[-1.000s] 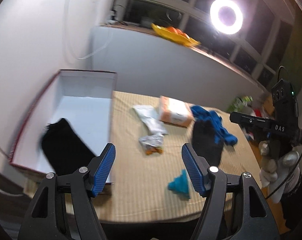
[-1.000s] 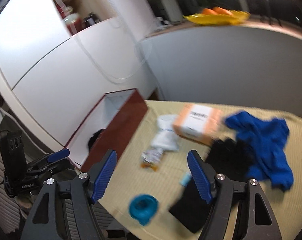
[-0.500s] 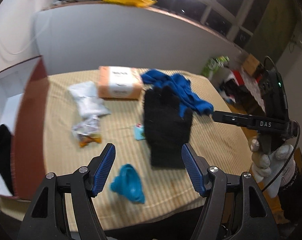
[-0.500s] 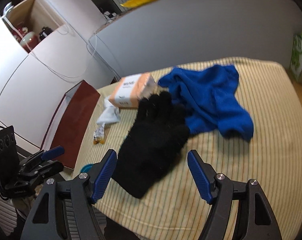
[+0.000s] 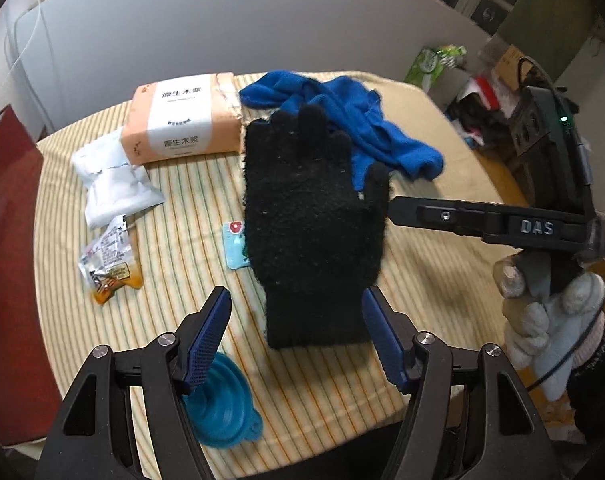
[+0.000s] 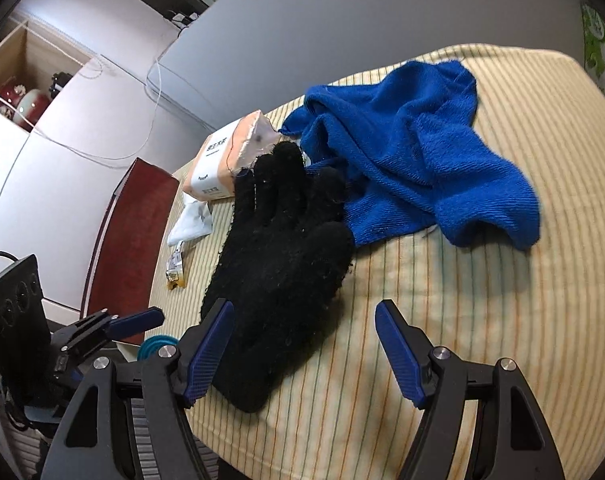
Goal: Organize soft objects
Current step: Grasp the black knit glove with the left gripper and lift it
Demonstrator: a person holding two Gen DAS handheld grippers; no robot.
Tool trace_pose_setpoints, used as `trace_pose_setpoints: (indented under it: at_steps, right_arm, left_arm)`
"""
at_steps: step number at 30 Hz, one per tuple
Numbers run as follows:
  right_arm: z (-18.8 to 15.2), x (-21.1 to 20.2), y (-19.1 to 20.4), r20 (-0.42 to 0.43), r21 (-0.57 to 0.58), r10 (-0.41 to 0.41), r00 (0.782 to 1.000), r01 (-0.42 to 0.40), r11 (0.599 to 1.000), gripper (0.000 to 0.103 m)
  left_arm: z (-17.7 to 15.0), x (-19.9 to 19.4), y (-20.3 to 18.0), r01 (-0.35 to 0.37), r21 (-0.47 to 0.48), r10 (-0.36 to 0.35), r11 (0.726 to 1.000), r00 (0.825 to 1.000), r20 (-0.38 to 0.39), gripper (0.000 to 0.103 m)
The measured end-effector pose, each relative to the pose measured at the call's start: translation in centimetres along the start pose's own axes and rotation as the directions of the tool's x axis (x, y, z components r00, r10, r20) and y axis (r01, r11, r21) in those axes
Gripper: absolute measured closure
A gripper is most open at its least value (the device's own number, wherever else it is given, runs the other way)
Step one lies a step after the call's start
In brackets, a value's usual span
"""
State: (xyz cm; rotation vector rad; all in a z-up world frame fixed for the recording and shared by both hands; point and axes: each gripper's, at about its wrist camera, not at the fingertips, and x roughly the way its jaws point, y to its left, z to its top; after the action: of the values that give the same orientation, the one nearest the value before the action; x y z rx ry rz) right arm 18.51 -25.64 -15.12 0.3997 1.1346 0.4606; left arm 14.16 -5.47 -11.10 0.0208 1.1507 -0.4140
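A black knit glove (image 5: 310, 208) lies flat on the striped tablecloth, fingers pointing away, its fingertips over a crumpled blue cloth (image 5: 366, 128). My left gripper (image 5: 296, 308) hovers over the glove's cuff; its jaws are closing, the cuff lies between them, and the pads are clear of it. From the right, my right gripper (image 6: 302, 312) stands open near the same glove (image 6: 286, 256), whose cuff sits by its left finger. The blue cloth (image 6: 414, 152) spreads behind the glove.
An orange tissue pack (image 5: 182, 120), white packets (image 5: 110, 184), a snack wrapper (image 5: 110, 260) and a small light-blue card (image 5: 232, 244) lie left of the glove. A teal funnel (image 5: 222, 400) sits at the near edge. The dark-red box wall (image 5: 10, 240) stands far left.
Both grippers have swung away from the box and dropped toward the black glove, which now fills the middle of each view. The left jaws have narrowed slightly.
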Motion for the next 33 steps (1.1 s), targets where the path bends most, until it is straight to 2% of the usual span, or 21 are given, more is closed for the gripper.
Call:
trace_pose_setpoints:
  at_steps: [7, 14, 17, 18, 20, 21, 22, 24, 27, 33]
  right_arm:
    - [0.5, 1.6, 0.5, -0.025, -0.021, 0.011, 1.000, -0.012, 1.000, 0.038]
    - [0.6, 2.8, 1.5, -0.046, -0.058, 0.013, 0.999, -0.016, 0.998, 0.042]
    - [0.4, 3.2, 1.7, -0.058, -0.068, 0.007, 0.998, -0.010, 0.998, 0.051]
    - [0.4, 3.3, 1.9, -0.055, -0.075, -0.001, 0.998, -0.003, 0.997, 0.052]
    - [0.3, 3.4, 2.0, -0.052, -0.086, -0.011, 0.999, 0.006, 0.996, 0.060]
    - [0.3, 3.4, 2.0, -0.061, -0.084, -0.005, 0.998, 0.000, 0.996, 0.072]
    - [0.2, 3.6, 2.0, -0.071, -0.078, 0.000, 0.997, -0.005, 0.997, 0.074]
    - [0.0, 3.5, 2.1, -0.067, -0.075, -0.001, 0.998, -0.004, 0.997, 0.078]
    - [-0.2, 3.3, 2.7, -0.063, -0.089, 0.002, 0.998, -0.008, 0.996, 0.088]
    - [-1.2, 1.8, 4.7, -0.032, -0.144, -0.003, 0.999, -0.002, 0.990, 0.090]
  left_arm:
    - [0.3, 2.4, -0.8, -0.003, 0.016, 0.004, 1.000, 0.996, -0.092, 0.036]
    - [0.1, 3.8, -1.3, 0.002, 0.015, 0.000, 1.000, 0.990, -0.142, 0.036]
    - [0.1, 4.0, -1.6, -0.001, 0.021, 0.004, 1.000, 0.991, -0.134, 0.038]
    - [0.0, 4.0, -1.8, -0.006, 0.027, 0.009, 1.000, 0.992, -0.129, 0.040]
    - [-0.1, 3.9, -2.1, -0.014, 0.044, 0.019, 0.999, 0.993, -0.114, 0.051]
    - [-0.1, 3.8, -2.1, -0.021, 0.047, 0.026, 0.999, 0.994, -0.107, 0.060]
    - [-0.1, 3.7, -2.1, -0.026, 0.047, 0.031, 0.999, 0.994, -0.101, 0.070]
    - [0.1, 3.6, -2.0, -0.036, 0.041, 0.039, 0.998, 0.995, -0.088, 0.082]
    - [0.1, 3.1, -1.6, -0.015, 0.018, 0.016, 1.000, 0.997, -0.071, 0.089]
    - [-0.7, 1.8, -1.8, 0.025, 0.003, -0.025, 1.000, 0.999, -0.024, 0.090]
